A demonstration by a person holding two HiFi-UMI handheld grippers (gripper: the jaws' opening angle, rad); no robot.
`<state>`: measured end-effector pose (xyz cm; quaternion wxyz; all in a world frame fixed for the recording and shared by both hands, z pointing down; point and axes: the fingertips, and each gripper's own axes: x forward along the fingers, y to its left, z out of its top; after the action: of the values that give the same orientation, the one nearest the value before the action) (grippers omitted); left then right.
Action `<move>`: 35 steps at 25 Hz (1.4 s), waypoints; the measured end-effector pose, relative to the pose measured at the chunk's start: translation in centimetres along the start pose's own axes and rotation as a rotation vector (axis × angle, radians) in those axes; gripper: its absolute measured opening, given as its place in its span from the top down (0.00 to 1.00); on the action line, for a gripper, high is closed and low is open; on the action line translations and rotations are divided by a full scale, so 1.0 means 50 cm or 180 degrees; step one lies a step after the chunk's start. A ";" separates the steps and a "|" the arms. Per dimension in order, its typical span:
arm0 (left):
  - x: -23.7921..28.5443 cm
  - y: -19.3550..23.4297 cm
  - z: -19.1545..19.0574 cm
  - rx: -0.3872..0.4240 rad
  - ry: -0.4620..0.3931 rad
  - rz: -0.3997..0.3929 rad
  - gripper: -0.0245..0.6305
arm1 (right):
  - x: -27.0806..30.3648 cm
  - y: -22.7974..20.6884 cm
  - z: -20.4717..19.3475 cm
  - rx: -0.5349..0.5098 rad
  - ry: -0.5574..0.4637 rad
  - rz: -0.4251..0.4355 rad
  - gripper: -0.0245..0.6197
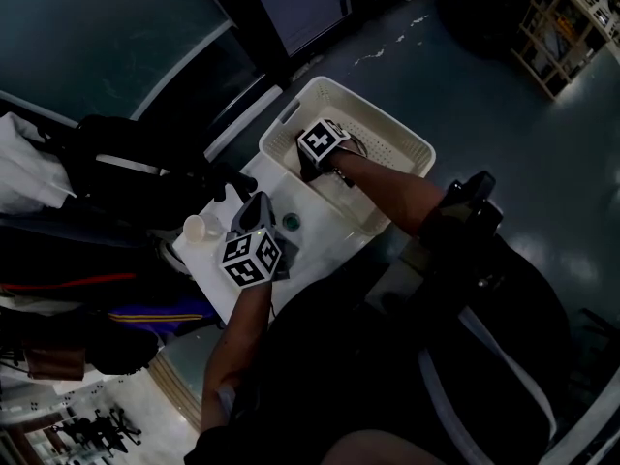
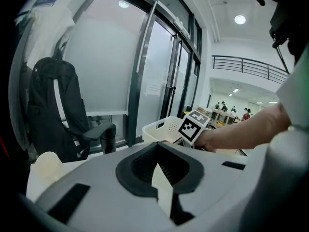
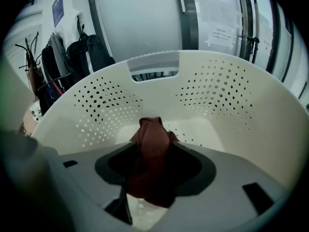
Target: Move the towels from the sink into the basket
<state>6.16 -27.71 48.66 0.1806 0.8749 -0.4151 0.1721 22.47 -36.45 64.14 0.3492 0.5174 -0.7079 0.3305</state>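
A dark red towel (image 3: pixel 152 149) stands bunched between the jaws of my right gripper (image 3: pixel 149 173), low inside the white perforated basket (image 3: pixel 217 95). The jaws are spread and do not seem to press on it. In the head view the right gripper (image 1: pixel 312 170) reaches down into the basket (image 1: pixel 407 139). My left gripper (image 1: pixel 257 201) hovers over the white sink (image 1: pixel 325 235), near its drain (image 1: pixel 291 223). Its jaws look shut with nothing in them (image 2: pixel 161 178). I see no towel in the bare part of the sink.
A pale cup (image 1: pixel 196 228) stands at the sink's left corner. A black chair with a backpack (image 2: pixel 53 105) stands beyond the sink, in front of glass doors. The basket (image 2: pixel 161 127) adjoins the sink's right side. Dark floor surrounds both.
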 end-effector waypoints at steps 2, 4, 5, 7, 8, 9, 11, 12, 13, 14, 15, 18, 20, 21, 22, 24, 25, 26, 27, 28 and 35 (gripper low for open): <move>-0.014 -0.001 0.002 0.0040 -0.0038 -0.0030 0.95 | -0.015 0.005 0.009 -0.0002 -0.0051 -0.0020 0.57; -0.034 0.000 0.004 0.0046 -0.0080 -0.0050 0.95 | -0.037 0.011 0.017 0.0005 -0.0094 -0.0061 0.54; -0.046 0.002 0.006 0.0046 -0.0106 -0.0057 0.95 | -0.049 0.013 0.021 0.0010 -0.0112 -0.0095 0.52; -0.068 0.008 0.011 0.0054 -0.0162 -0.0061 0.95 | -0.081 0.021 0.034 0.0018 -0.0188 -0.0155 0.50; -0.078 0.013 0.013 0.0051 -0.0192 -0.0059 0.95 | -0.098 0.028 0.043 0.0025 -0.0251 -0.0162 0.50; -0.089 0.018 0.015 0.0047 -0.0226 -0.0052 0.95 | -0.116 0.036 0.052 0.0040 -0.0312 -0.0164 0.50; -0.113 0.029 0.018 0.0086 -0.0293 -0.0022 0.95 | -0.154 0.057 0.070 0.0059 -0.0422 -0.0175 0.50; -0.125 0.033 0.020 0.0138 -0.0323 -0.0006 0.95 | -0.174 0.069 0.080 0.0048 -0.0487 -0.0179 0.50; -0.137 0.035 0.021 0.0184 -0.0353 0.0000 0.95 | -0.196 0.081 0.092 0.0038 -0.0568 -0.0183 0.50; -0.149 0.036 0.023 0.0202 -0.0387 -0.0004 0.95 | -0.220 0.093 0.105 0.0035 -0.0665 -0.0189 0.51; -0.160 0.038 0.025 0.0189 -0.0427 -0.0012 0.95 | -0.246 0.104 0.119 0.0039 -0.0775 -0.0191 0.52; -0.194 0.048 0.033 0.0105 -0.0563 -0.0022 0.95 | -0.323 0.142 0.162 0.0035 -0.1111 -0.0181 0.56; -0.219 0.058 0.039 0.0132 -0.0633 -0.0029 0.95 | -0.367 0.175 0.186 -0.0002 -0.1297 -0.0168 0.65; -0.231 0.066 0.041 0.0158 -0.0660 -0.0024 0.95 | -0.383 0.193 0.195 -0.0022 -0.1368 -0.0148 0.66; -0.244 0.075 0.044 0.0174 -0.0686 -0.0009 0.95 | -0.395 0.213 0.203 -0.0036 -0.1421 -0.0114 0.66; -0.269 0.096 0.049 0.0169 -0.0741 0.0040 0.95 | -0.410 0.256 0.212 -0.0049 -0.1487 -0.0013 0.70; -0.282 0.105 0.051 0.0162 -0.0767 0.0063 0.95 | -0.415 0.277 0.214 -0.0048 -0.1518 0.0047 0.76; -0.294 0.114 0.053 0.0158 -0.0788 0.0083 0.95 | -0.420 0.298 0.217 -0.0047 -0.1555 0.0101 0.81; -0.307 0.123 0.054 0.0156 -0.0804 0.0101 0.95 | -0.423 0.318 0.220 -0.0053 -0.1595 0.0139 0.85; -0.319 0.133 0.055 0.0154 -0.0816 0.0120 0.95 | -0.425 0.338 0.223 -0.0066 -0.1635 0.0159 0.87; -0.396 0.222 0.019 0.0141 -0.0825 0.0411 0.95 | -0.417 0.509 0.215 -0.0152 -0.1720 0.0665 0.95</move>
<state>-14.24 -21.56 40.81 0.0947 0.8650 -0.4865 0.0781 0.91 -28.64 38.21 0.1242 0.5026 -0.8323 0.1982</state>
